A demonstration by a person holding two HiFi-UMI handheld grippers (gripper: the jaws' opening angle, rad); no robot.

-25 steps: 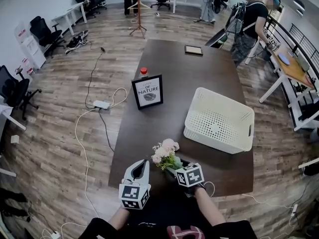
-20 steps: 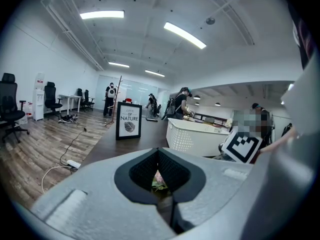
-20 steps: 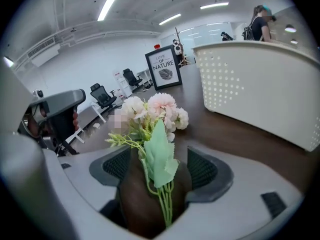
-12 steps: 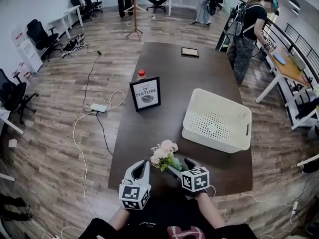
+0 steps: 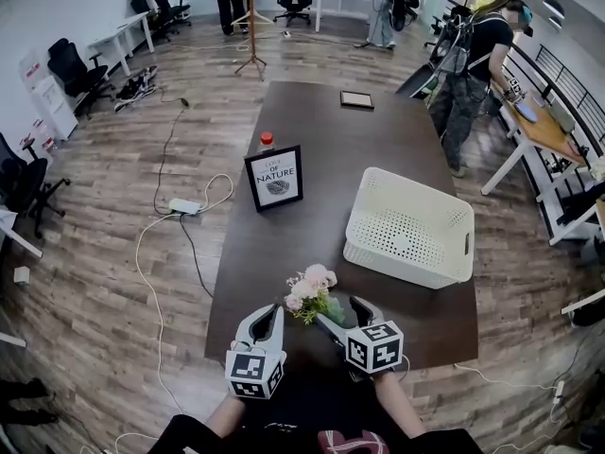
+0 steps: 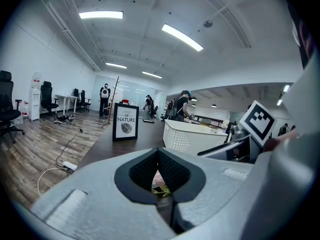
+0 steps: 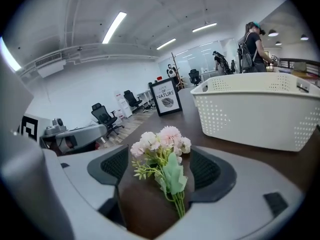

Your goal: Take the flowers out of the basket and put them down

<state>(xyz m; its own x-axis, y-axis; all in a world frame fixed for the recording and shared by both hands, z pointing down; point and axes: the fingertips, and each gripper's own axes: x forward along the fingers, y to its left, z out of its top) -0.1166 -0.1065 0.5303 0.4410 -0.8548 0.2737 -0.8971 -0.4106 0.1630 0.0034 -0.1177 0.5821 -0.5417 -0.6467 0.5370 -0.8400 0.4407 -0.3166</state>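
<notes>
The middle of the table (image 5: 369, 159) is bare, so a hand can pass there. The basket (image 5: 411, 227) blocks the right side. The sign (image 5: 276, 177) and bottle (image 5: 267, 140) stand on the left. Flowers (image 5: 310, 291) lie near the front edge.

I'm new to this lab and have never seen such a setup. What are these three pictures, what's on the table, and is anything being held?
A person holds a two-jawed tool in each hand; the marker cubes belong to the tools. The wide picture comes from a camera on the person's head; the other two look along each tool's jaws. On the dark table stand a white basket and a framed sign. The flowers lie near the table's front edge, between the jaws of the right tool, which have just been opening and do not press them. The left tool is shut and empty.
</notes>
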